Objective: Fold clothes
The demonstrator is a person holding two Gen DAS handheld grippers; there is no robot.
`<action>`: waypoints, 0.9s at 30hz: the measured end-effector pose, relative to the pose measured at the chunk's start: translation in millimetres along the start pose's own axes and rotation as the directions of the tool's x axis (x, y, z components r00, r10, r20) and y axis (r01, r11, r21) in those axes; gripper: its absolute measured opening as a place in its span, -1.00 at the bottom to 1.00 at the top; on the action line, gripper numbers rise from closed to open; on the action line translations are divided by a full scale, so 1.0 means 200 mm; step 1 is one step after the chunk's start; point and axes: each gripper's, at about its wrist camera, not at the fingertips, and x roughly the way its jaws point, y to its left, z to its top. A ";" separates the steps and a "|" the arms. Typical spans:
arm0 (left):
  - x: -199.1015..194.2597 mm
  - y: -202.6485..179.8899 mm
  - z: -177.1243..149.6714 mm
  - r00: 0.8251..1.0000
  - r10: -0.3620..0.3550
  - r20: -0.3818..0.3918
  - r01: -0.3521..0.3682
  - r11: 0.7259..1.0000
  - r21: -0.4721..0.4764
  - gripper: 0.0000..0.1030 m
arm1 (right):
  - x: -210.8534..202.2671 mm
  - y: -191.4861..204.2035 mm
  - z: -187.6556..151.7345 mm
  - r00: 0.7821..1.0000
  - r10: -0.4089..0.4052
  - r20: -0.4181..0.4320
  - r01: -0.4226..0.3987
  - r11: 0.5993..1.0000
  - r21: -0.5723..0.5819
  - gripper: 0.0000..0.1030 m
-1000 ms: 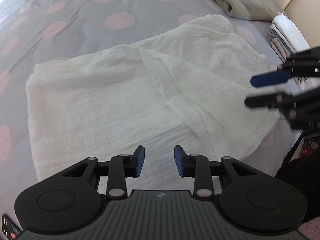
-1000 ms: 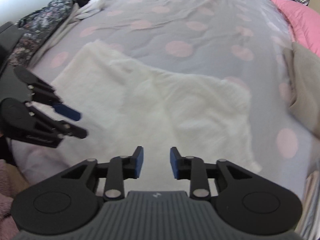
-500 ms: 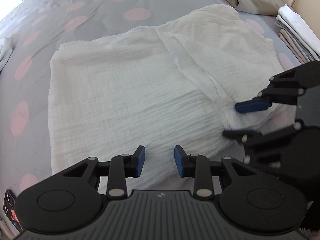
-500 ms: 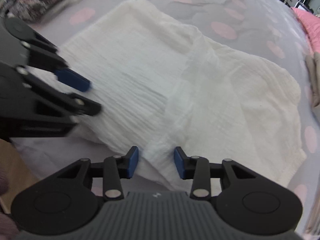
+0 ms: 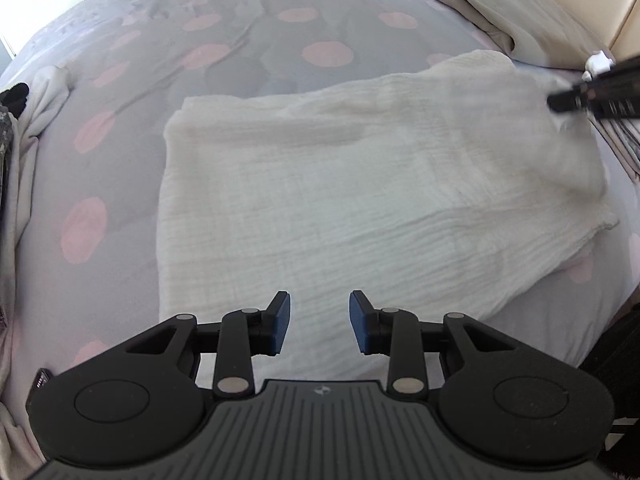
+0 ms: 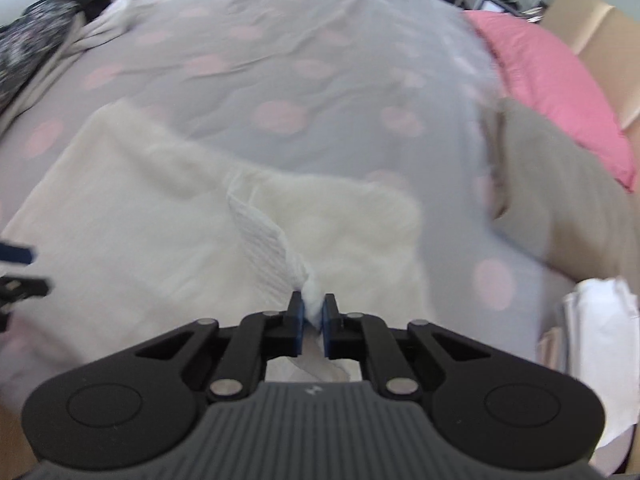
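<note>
A white crinkled garment [image 5: 360, 200] lies spread on the grey bedspread with pink dots [image 5: 200, 60]. My left gripper [image 5: 319, 320] hovers open over the garment's near edge, nothing between its blue pads. In the right wrist view my right gripper [image 6: 313, 314] is shut on a bunched corner of the white garment [image 6: 260, 236], and a strip of cloth rises from the bed to the jaws. The right gripper [image 5: 576, 98] shows blurred at the far right of the left wrist view, over the garment's right side. The left gripper's fingertips [image 6: 16, 256] peek in at the left edge.
A beige folded cloth [image 5: 520, 20] and a pink pillow [image 6: 552, 80] lie at the bed's far right. A stack of folded white clothes [image 6: 592, 320] sits at the right edge. A dark patterned pile and a pale garment [image 6: 52, 40] lie at the far left.
My right gripper has closed on the garment's corner and lifted it to the right. The left gripper has drawn back toward the near edge, still open.
</note>
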 end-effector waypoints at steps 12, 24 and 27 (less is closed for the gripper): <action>0.12 0.03 -0.01 0.999 0.023 -0.029 -0.023 1.000 0.004 -0.41 | 0.47 -0.32 0.17 0.995 -0.077 -0.059 0.083 0.989 0.118 -0.78; 0.09 0.08 -0.01 0.999 0.010 0.032 -0.008 0.997 -0.077 -0.41 | 0.23 -0.50 -0.18 0.999 0.050 0.005 -0.046 0.866 0.497 0.31; 0.09 0.09 -0.01 0.999 0.017 0.042 -0.014 0.997 -0.080 -0.41 | 0.28 -0.54 -0.29 0.997 0.058 -0.049 -0.021 0.828 0.560 0.31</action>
